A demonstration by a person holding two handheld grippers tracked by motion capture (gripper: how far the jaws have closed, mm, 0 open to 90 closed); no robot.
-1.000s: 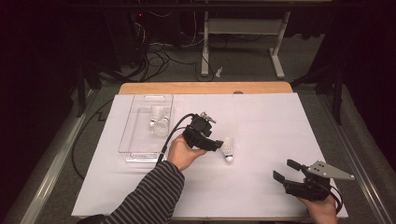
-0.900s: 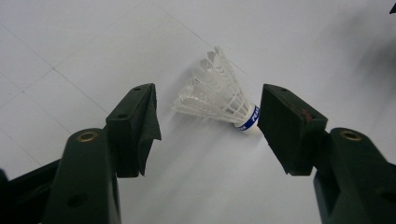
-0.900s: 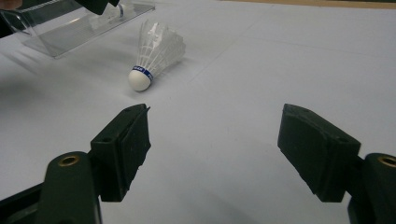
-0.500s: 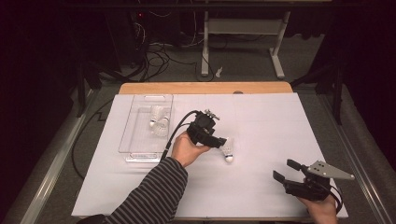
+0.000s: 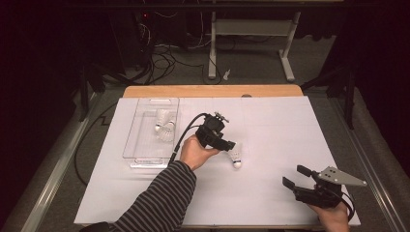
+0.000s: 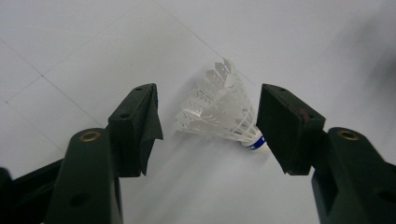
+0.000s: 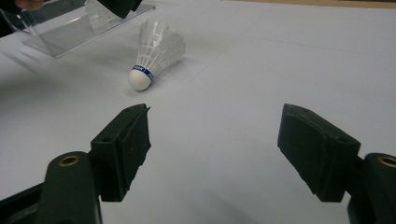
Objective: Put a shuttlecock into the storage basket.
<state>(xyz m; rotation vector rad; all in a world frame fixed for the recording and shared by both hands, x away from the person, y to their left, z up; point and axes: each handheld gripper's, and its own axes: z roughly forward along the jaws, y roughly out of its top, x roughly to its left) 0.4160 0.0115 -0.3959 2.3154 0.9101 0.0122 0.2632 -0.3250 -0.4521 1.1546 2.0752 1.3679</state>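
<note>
A white feather shuttlecock with a blue band lies on its side on the white table sheet, near the middle. My left gripper hovers just over it, tilted down. In the left gripper view the shuttlecock lies between the open jaws of the left gripper, and the pads stand clear of it on both sides. My right gripper rests open near the front right edge. In the right gripper view nothing sits between the jaws of the right gripper, and the shuttlecock lies farther off.
A clear plastic tray stands on the left of the sheet with white shuttlecocks inside; its corner appears in the right gripper view. The table's wooden far edge runs behind, with dark floor, cables and a stand beyond.
The left gripper has edged slightly right, closer over the shuttlecock. The shuttlecock and the right gripper have stayed where they were.
</note>
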